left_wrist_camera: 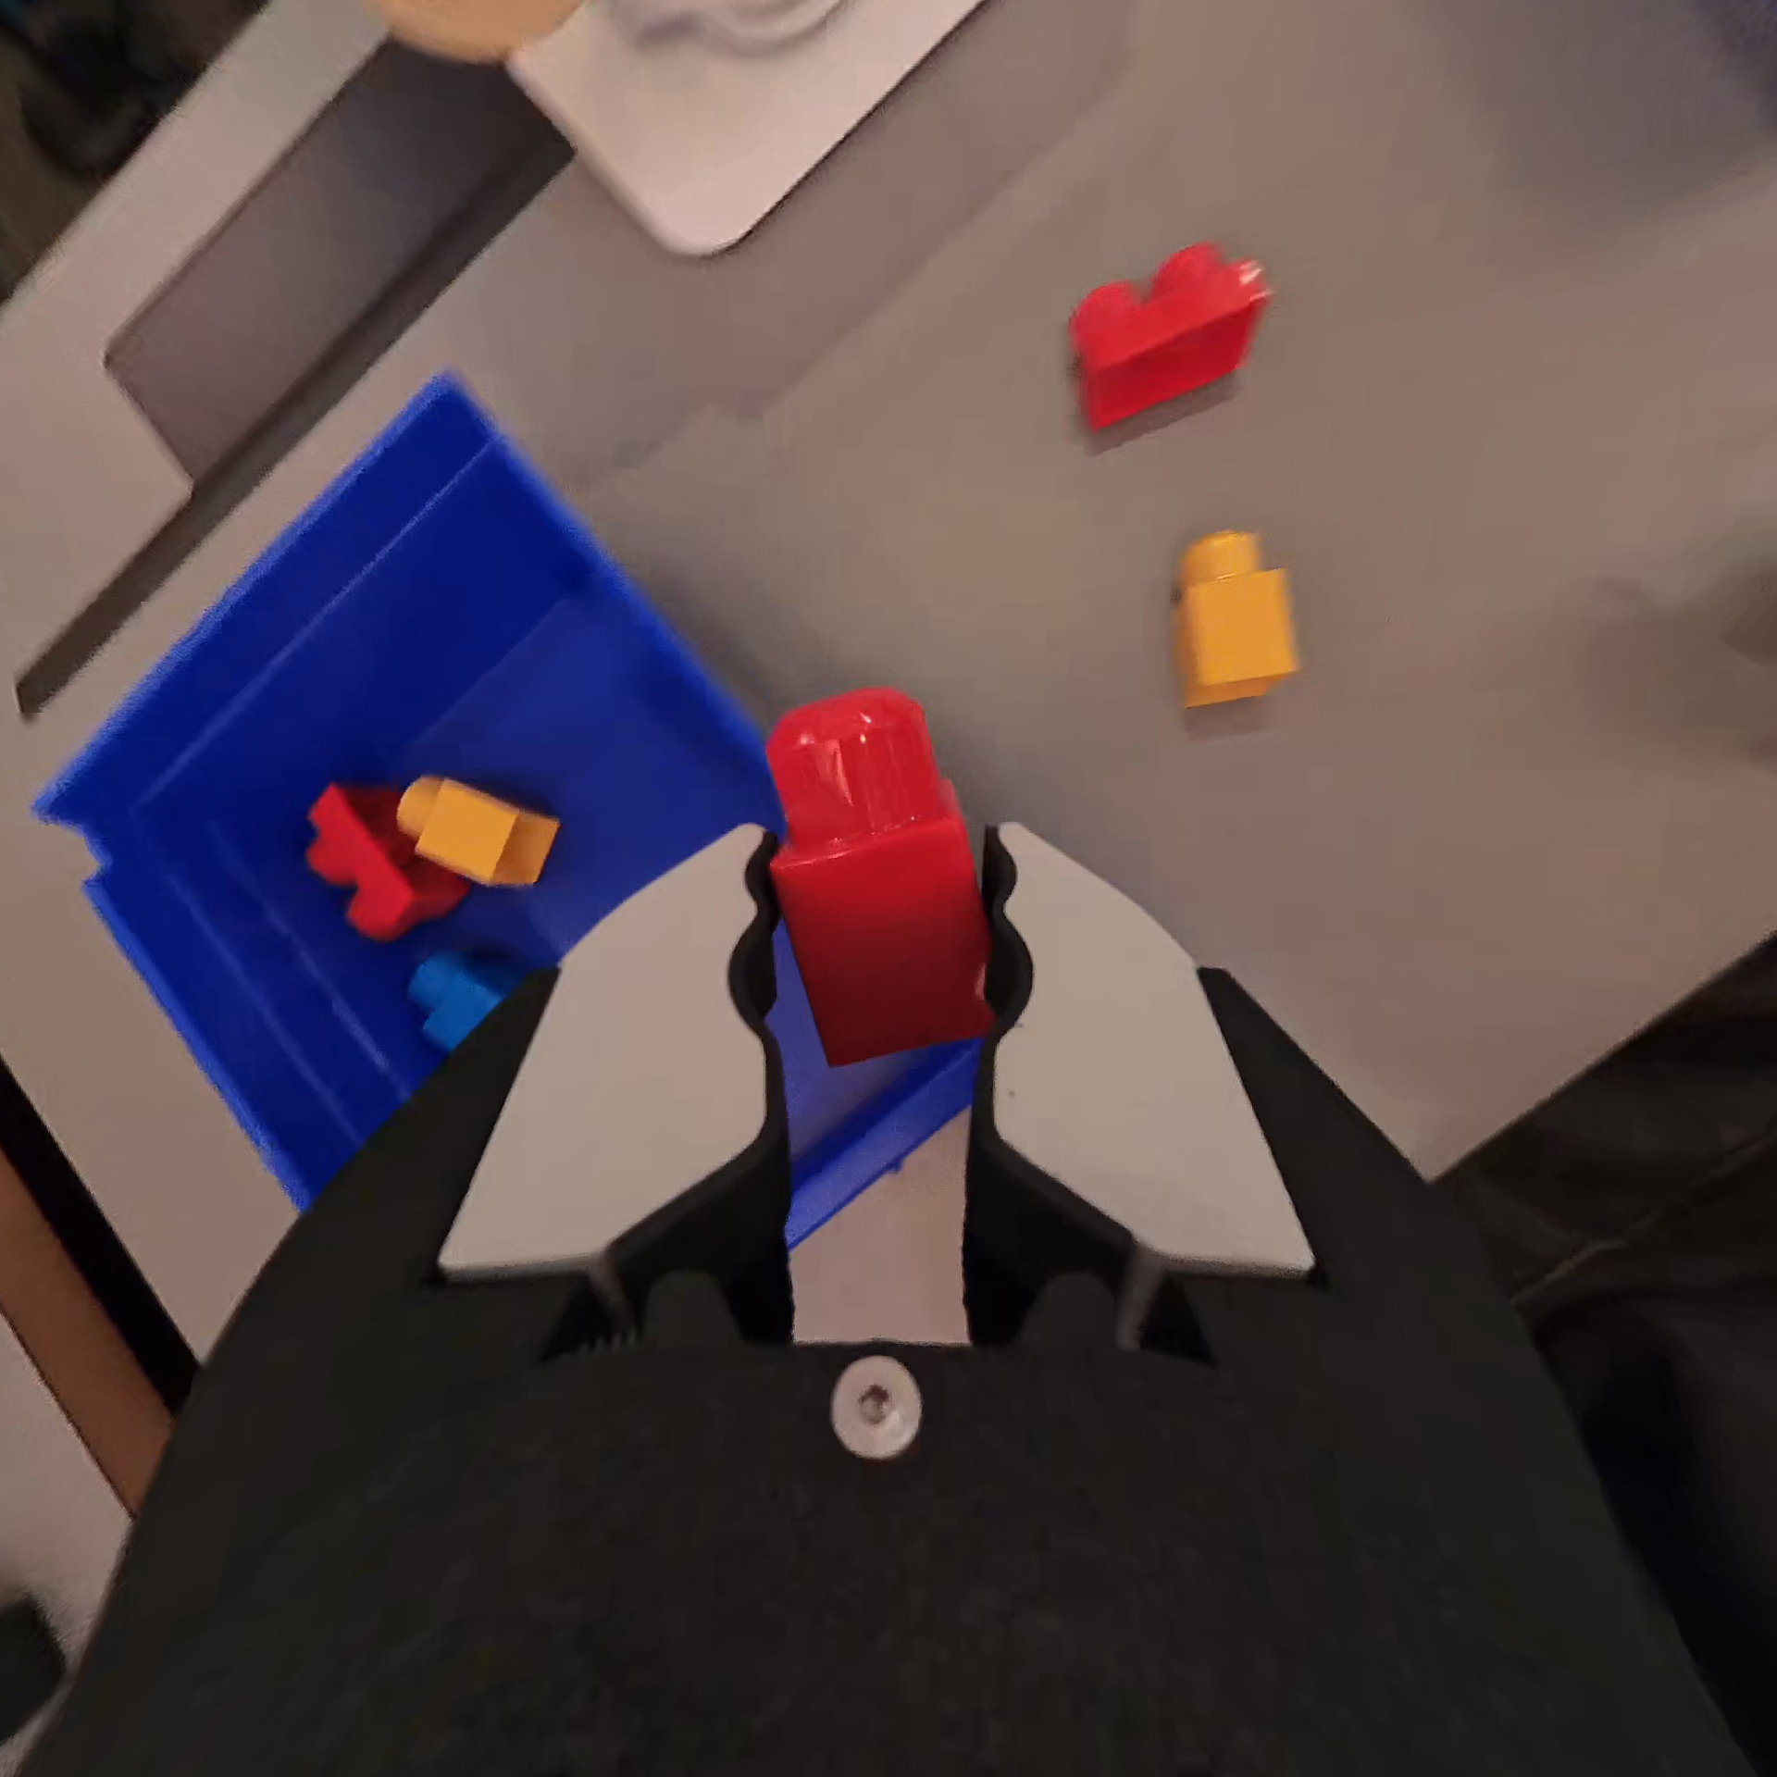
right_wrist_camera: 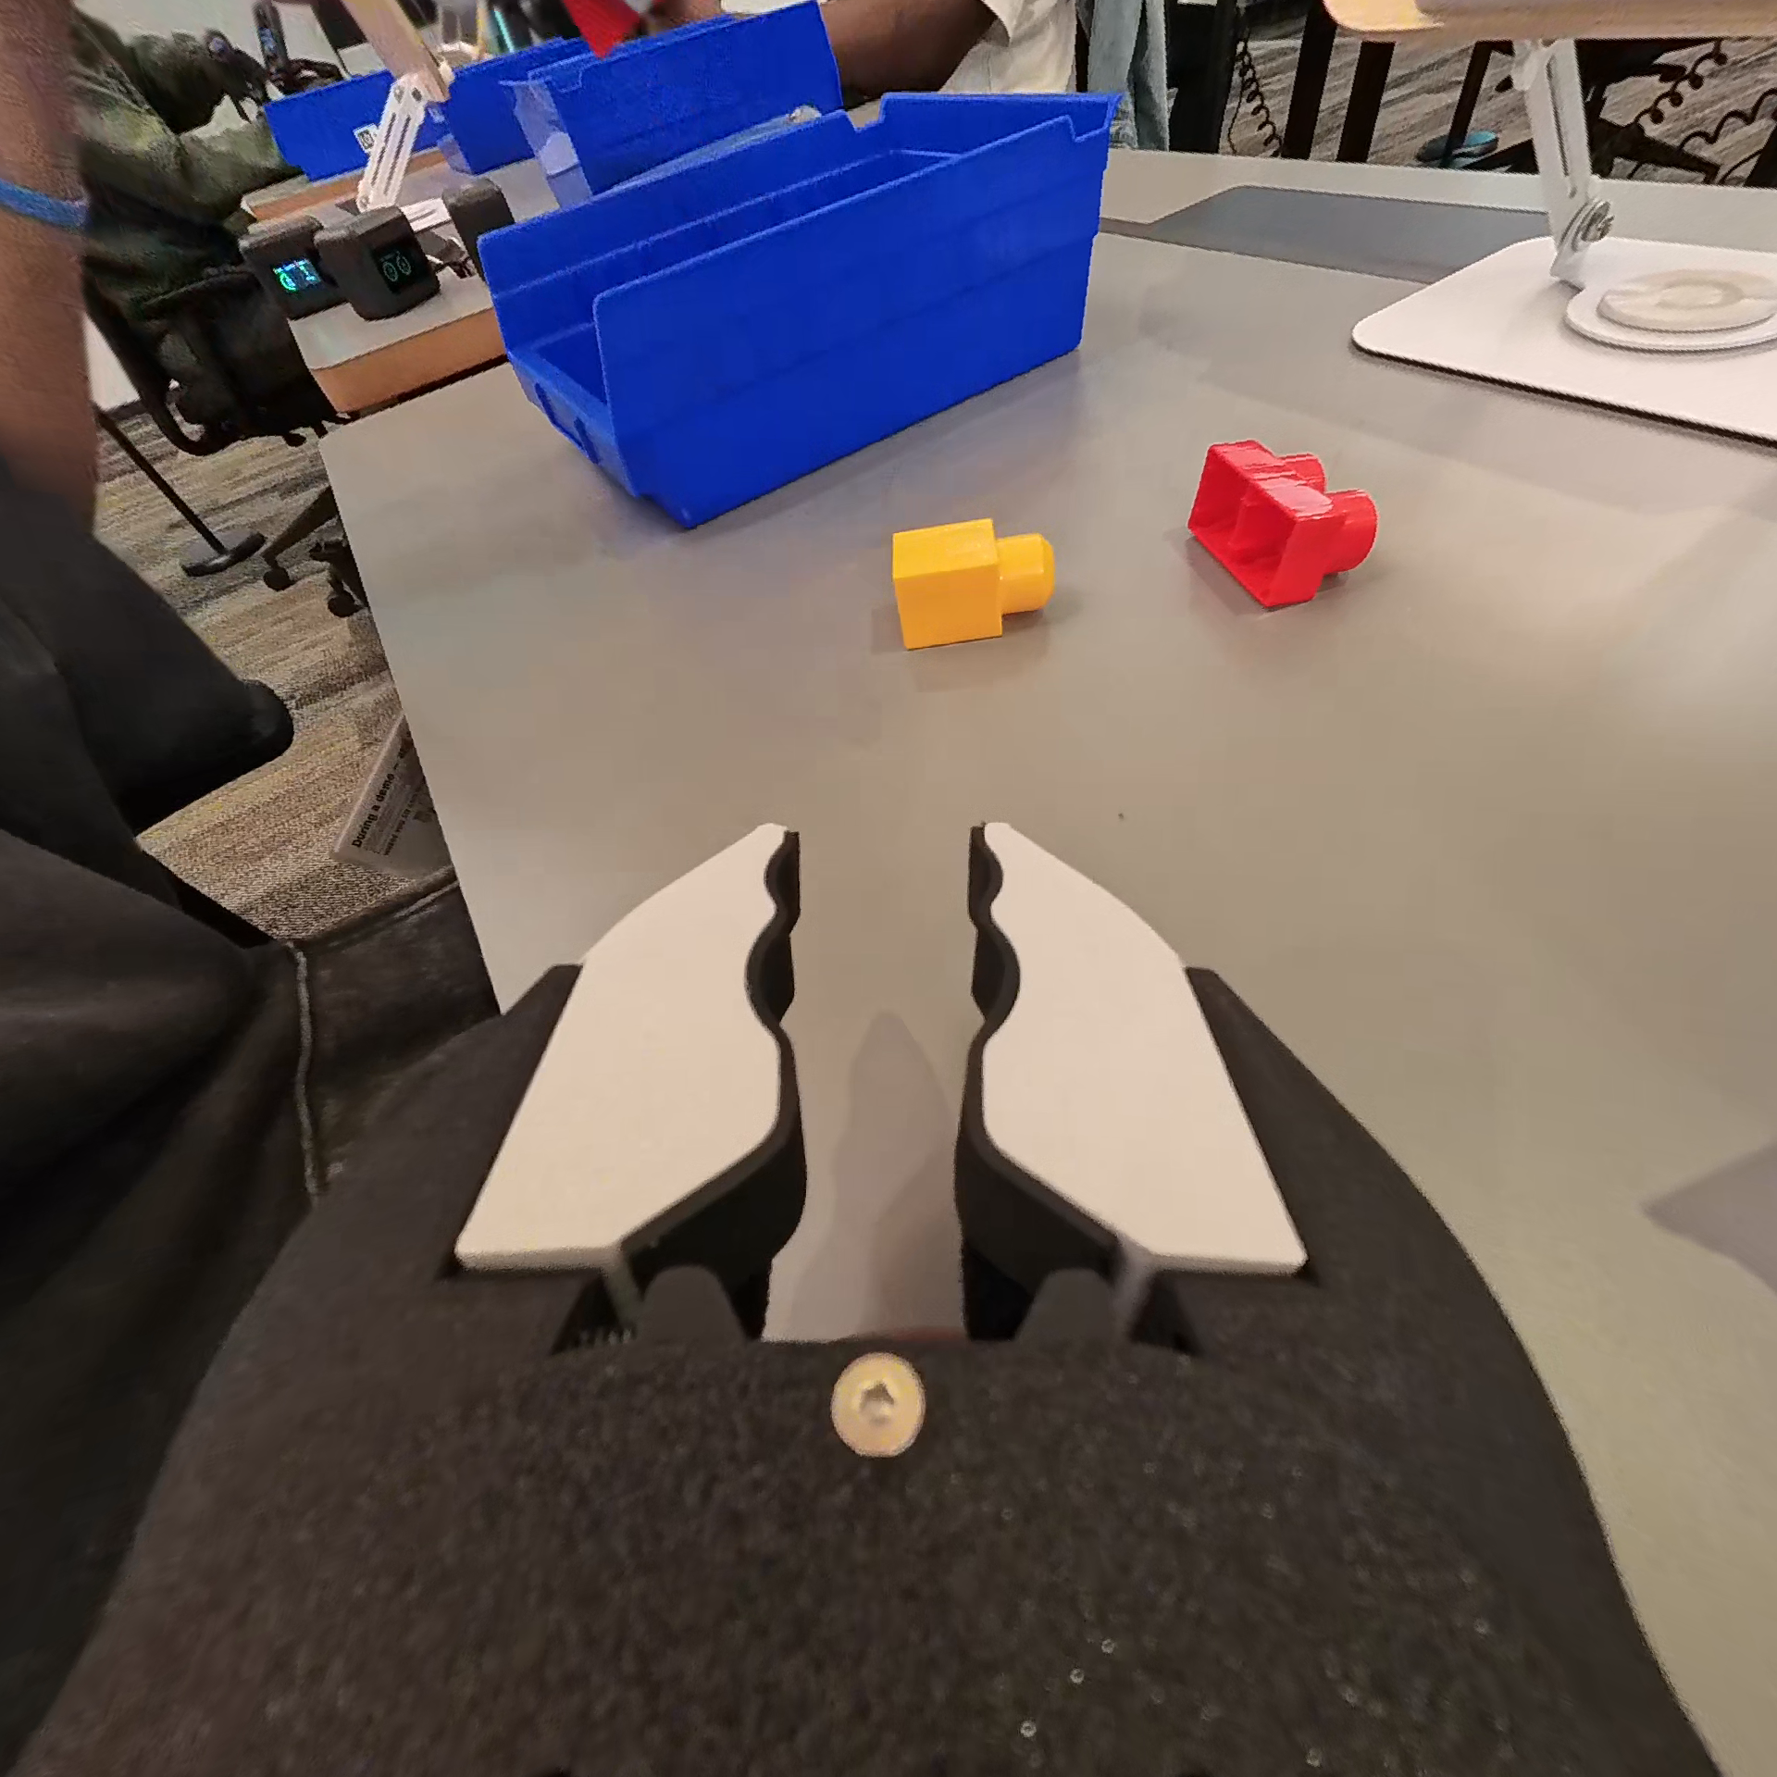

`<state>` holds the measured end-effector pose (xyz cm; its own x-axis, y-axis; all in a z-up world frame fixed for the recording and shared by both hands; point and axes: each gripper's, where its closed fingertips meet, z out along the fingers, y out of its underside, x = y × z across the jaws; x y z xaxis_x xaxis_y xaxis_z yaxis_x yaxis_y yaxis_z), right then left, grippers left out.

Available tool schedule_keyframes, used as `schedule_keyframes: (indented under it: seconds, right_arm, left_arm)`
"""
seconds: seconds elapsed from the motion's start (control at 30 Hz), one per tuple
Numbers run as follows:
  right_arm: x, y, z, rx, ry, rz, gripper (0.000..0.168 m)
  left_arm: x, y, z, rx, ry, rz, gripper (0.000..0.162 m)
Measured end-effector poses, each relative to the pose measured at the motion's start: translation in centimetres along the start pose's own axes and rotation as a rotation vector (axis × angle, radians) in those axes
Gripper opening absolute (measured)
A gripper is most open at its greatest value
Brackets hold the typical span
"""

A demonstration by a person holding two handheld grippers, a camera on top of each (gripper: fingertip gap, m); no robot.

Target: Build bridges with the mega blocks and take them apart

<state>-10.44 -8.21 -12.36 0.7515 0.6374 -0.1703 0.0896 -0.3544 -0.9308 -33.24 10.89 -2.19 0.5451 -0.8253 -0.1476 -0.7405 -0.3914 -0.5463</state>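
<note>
My left gripper (left_wrist_camera: pixel 877 841) is shut on a red one-stud block (left_wrist_camera: pixel 880 904) and holds it in the air over the near corner of the blue bin (left_wrist_camera: pixel 337 654). The bin holds a red block (left_wrist_camera: pixel 380 870), a yellow block (left_wrist_camera: pixel 478 829) and a blue block (left_wrist_camera: pixel 454 992). On the grey table lie a red two-stud block (left_wrist_camera: pixel 1165 332) and a yellow one-stud block (left_wrist_camera: pixel 1233 620). In the right wrist view my right gripper (right_wrist_camera: pixel 883 837) is open and empty, low over the table, well short of the yellow block (right_wrist_camera: pixel 966 585) and the red two-stud block (right_wrist_camera: pixel 1279 524), both on their sides.
The blue bin (right_wrist_camera: pixel 817 317) stands at the table's far left. A white stand base (right_wrist_camera: pixel 1577 327) sits at the far right, also in the left wrist view (left_wrist_camera: pixel 731 125). More blue bins (right_wrist_camera: pixel 663 87), small devices (right_wrist_camera: pixel 375 255) and a person's arm are beyond. The table edge (right_wrist_camera: pixel 404 673) runs on the left. Some 30 cm of space lies between my two pairs of fingers.
</note>
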Motion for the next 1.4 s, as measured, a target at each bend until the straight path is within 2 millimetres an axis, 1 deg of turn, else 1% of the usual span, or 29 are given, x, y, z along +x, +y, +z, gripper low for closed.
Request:
schedule_keyframes:
  seconds: [0.07, 0.13, 0.2, 0.27, 0.37, 0.43, 0.47, 0.57, 0.6, 0.7, 0.77, 0.87, 0.97, 1.03, 1.2, 1.27, 1.3, 1.4]
  right_arm:
    - [0.0, 0.0, 0.0, -0.002, 0.002, -0.004, 0.033]
    - [-0.1, 0.0, 0.1, -0.005, 0.002, -0.008, 0.033]
    - [-0.3, 0.0, 0.1, -0.006, -0.001, -0.013, 0.033]
    - [-0.4, 0.1, 0.1, -0.009, 0.003, -0.021, 0.033]
    - [-0.3, 0.2, 0.0, -0.013, 0.007, -0.023, 0.033]
    - [-0.3, 0.2, -0.1, -0.011, 0.01, -0.021, 0.033]
    - [-0.3, 0.3, -0.2, -0.011, 0.013, -0.02, 0.032]
    - [-0.1, 0.3, -0.4, -0.007, 0.016, -0.014, 0.032]
    - [-0.1, 0.3, -0.4, -0.008, 0.017, -0.013, 0.032]
    - [-0.1, 0.3, -0.4, -0.011, 0.022, -0.016, 0.032]
    - [0.0, 0.4, -0.5, -0.011, 0.024, -0.017, 0.032]
    - [0.0, 0.4, -0.5, -0.011, 0.021, -0.01, 0.032]
    - [0.0, 0.4, -0.4, -0.012, 0.02, -0.01, 0.032]
    - [0.0, 0.4, -0.4, -0.013, 0.02, -0.011, 0.032]
    - [0.0, 0.4, -0.4, -0.014, 0.02, -0.014, 0.032]
    - [0.0, 0.4, -0.4, -0.014, 0.02, -0.015, 0.032]
    - [-0.1, 0.4, -0.4, -0.014, 0.02, -0.015, 0.032]
    - [-0.1, 0.4, -0.4, -0.016, 0.02, -0.017, 0.032]
  left_arm:
    - [3.6, -1.2, -0.2, 0.025, 0.02, 0.077, 0.04]
    - [6.8, -1.8, 0.9, 0.004, 0.063, 0.143, 0.04]
    - [9.0, -1.9, 3.1, -0.04, 0.099, 0.173, 0.04]
    - [10.3, -1.7, 6.0, -0.103, 0.134, 0.164, 0.04]
    - [11.1, -1.0, 10.0, -0.187, 0.161, 0.144, 0.04]
    - [10.9, -0.5, 12.0, -0.236, 0.175, 0.114, 0.04]
    - [10.5, -0.1, 12.8, -0.27, 0.17, 0.106, 0.04]
    - [8.6, 0.5, 14.8, -0.327, 0.13, 0.053, 0.04]
    - [8.4, 0.5, 15.4, -0.329, 0.133, 0.038, 0.04]
    - [9.0, 1.0, 16.6, -0.362, 0.184, 0.031, 0.04]
    - [9.3, 1.1, 17.1, -0.361, 0.203, 0.03, 0.04]
    - [8.5, 1.4, 17.6, -0.372, 0.163, 0.03, 0.04]
    - [8.6, 1.4, 17.7, -0.366, 0.18, 0.016, 0.04]
    - [8.8, 1.2, 17.5, -0.352, 0.195, 0.001, 0.047]
    - [9.4, 1.5, 17.0, -0.353, 0.232, -0.036, 0.06]
    - [9.7, 1.4, 16.5, -0.34, 0.252, -0.047, 0.06]
    - [9.7, 1.2, 16.2, -0.328, 0.248, -0.051, 0.06]
    - [8.6, 0.6, 14.8, -0.285, 0.166, -0.052, 0.061]
